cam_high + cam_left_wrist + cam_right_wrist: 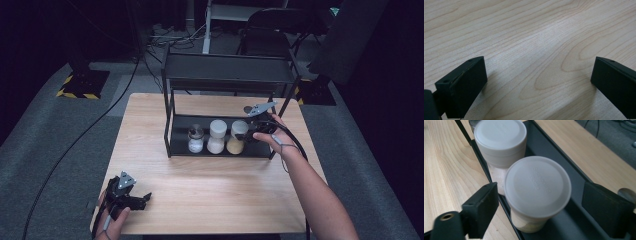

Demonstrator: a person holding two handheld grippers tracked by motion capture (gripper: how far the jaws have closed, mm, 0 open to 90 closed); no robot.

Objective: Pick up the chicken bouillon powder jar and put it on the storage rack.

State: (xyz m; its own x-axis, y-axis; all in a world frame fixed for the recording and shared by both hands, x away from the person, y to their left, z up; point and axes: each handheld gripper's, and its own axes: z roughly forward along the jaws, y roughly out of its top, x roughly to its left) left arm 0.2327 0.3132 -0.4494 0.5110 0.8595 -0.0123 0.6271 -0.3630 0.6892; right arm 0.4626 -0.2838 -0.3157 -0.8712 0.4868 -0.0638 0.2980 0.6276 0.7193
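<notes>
Three jars stand in a row on the lower shelf of a black rack (226,75). The right one is a beige-filled jar (237,139) with a white lid (537,182). My right gripper (246,136) reaches in from the right, and its jaws stand on either side of this jar with a small gap at each pad (482,205). Behind it stands the white-lidded middle jar (500,137). My left gripper (144,200) rests open over bare wood near the table's front left corner, with nothing between its pads (464,85).
The left jar (195,139) has a darker lid and white contents. The rack's upper shelf overhangs the jars, and its thin posts stand at the corners. The wooden table (210,190) lies in front of the rack. A chair and cables are on the floor behind.
</notes>
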